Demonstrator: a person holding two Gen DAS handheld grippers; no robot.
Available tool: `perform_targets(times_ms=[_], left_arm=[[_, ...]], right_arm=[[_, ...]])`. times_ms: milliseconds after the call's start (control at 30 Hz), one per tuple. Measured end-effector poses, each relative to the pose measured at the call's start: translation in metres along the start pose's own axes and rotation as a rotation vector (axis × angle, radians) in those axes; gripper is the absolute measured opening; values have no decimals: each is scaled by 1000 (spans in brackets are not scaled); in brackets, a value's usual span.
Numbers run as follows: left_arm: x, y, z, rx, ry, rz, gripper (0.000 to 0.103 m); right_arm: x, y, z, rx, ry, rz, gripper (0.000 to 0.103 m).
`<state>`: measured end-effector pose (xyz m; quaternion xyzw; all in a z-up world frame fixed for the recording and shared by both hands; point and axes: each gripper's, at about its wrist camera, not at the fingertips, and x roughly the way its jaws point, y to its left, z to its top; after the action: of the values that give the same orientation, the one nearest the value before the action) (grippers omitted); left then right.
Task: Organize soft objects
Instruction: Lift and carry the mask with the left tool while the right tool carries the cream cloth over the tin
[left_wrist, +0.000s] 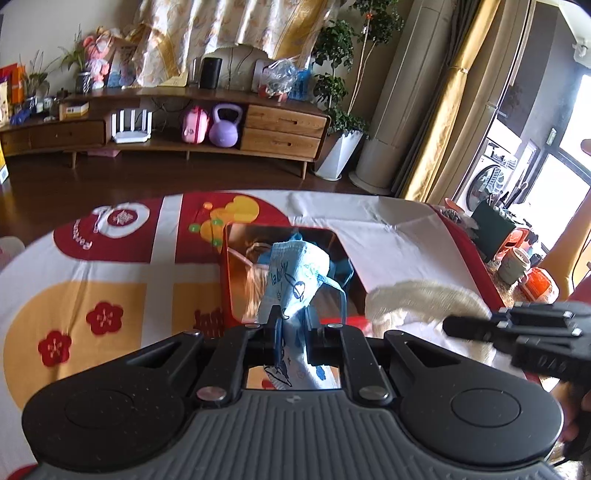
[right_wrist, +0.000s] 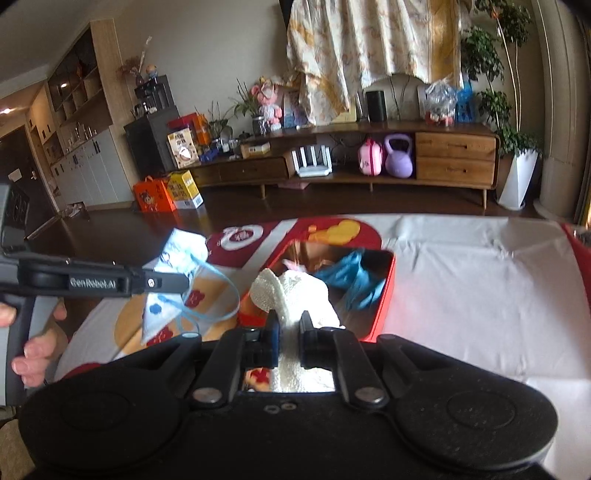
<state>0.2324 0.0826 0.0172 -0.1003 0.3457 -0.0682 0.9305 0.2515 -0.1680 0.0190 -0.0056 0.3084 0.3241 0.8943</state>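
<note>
My left gripper is shut on a light blue printed face mask and holds it above the near edge of a red box with a shiny gold inside. My right gripper is shut on a white knitted cloth, held over the same red box. A blue cloth lies inside the box. In the right wrist view the left gripper shows at the left with the mask hanging from it. In the left wrist view the right gripper and the white cloth show at the right.
The table wears a red, yellow and white patterned cloth and a plain white sheet. Behind it is dark wooden floor, a long wooden TV cabinet with a purple kettlebell, and a potted plant.
</note>
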Motion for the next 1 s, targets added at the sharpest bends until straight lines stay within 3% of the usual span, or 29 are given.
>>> perform_targets(times_ms=[167,333,1000], left_arm=[[10,-8,21,23,-12,0,12],[28,-13,37,31,-7,3,12],[148,3,34,18,152,101,12]], right_arm=[[3,-9,27,7,-61,-1,9],[24,-21,40,35,-68,5,9],[149,-54,20,148,80,-56,10]])
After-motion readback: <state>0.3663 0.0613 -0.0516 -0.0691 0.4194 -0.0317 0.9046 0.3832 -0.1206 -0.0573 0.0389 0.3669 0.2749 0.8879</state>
